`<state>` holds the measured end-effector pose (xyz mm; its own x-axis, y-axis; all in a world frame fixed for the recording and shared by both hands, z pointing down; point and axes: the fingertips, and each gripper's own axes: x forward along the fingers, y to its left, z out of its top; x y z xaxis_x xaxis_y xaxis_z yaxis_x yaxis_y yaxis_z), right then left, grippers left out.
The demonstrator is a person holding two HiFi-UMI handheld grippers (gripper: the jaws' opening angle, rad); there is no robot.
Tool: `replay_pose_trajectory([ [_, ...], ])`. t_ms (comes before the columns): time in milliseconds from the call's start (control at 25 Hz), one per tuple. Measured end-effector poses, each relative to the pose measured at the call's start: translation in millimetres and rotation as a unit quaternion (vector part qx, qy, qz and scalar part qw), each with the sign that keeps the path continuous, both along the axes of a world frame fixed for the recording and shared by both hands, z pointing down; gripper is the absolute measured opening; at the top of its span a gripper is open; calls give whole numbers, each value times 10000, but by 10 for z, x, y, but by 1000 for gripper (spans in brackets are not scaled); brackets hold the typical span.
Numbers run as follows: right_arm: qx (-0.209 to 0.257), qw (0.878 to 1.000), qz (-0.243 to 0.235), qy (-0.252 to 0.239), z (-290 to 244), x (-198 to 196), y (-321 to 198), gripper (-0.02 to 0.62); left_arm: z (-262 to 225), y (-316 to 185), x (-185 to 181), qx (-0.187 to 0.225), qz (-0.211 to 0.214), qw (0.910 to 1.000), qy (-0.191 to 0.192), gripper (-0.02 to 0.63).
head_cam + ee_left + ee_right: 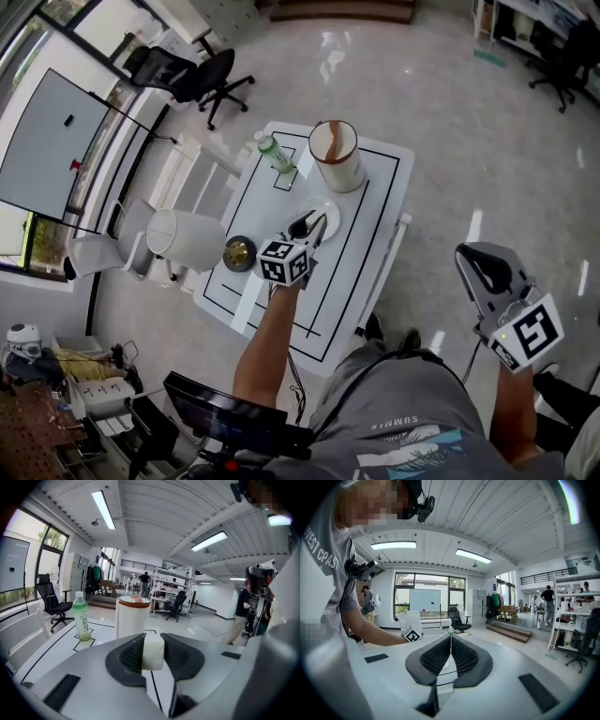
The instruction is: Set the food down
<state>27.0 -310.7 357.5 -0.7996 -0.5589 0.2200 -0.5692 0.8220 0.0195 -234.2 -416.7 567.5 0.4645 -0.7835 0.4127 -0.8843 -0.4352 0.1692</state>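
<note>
Placement is the step in hand. Left tongs [308, 226] are clenched on a pale, squarish piece of food [153, 649], pads pressing both its sides. In the head view they hang just over the white plate [335, 207] in the middle of the counter [370, 248], near the tall tub [336, 157] and the green bottle [276, 153]. Whether the food touches the plate I cannot tell. Right tongs [451, 654] are closed on nothing, well off beside the counter. The next move probably calls for lowering the piece flat onto the plate, then parting the jaws gently so it neither sticks nor tips.
</note>
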Motion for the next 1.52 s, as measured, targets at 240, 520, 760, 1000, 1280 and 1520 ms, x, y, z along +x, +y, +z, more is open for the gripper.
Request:
replay_pose_trajectory([
  [240, -67, 9999, 14, 121, 68, -117, -21, 6, 399, -102, -226, -411, -36, 9990, -172, 100],
  [520, -141, 9996, 86, 250, 156, -195, -61, 6, 822, -221, -435, -840, -32, 9957, -395, 100],
  [760, -210, 9990, 162, 347, 225, -216, -91, 6, 1104, -296, -529, -1126, 25, 9919, -586, 100],
  [1000, -286, 9983, 239, 454, 298, -206, -107, 6, 1373, -336, -578, -1371, 111, 9868, -853, 100],
  [1280, -401, 9971, 319, 561, 378, -185, -129, 6, 1551, -445, -559, -1420, 324, 9798, -1370, 100],
  [1520, -450, 9965, 360, 605, 411, -197, -143, 6, 1639, -538, -522, -1377, 559, 9688, -1984, 100],
])
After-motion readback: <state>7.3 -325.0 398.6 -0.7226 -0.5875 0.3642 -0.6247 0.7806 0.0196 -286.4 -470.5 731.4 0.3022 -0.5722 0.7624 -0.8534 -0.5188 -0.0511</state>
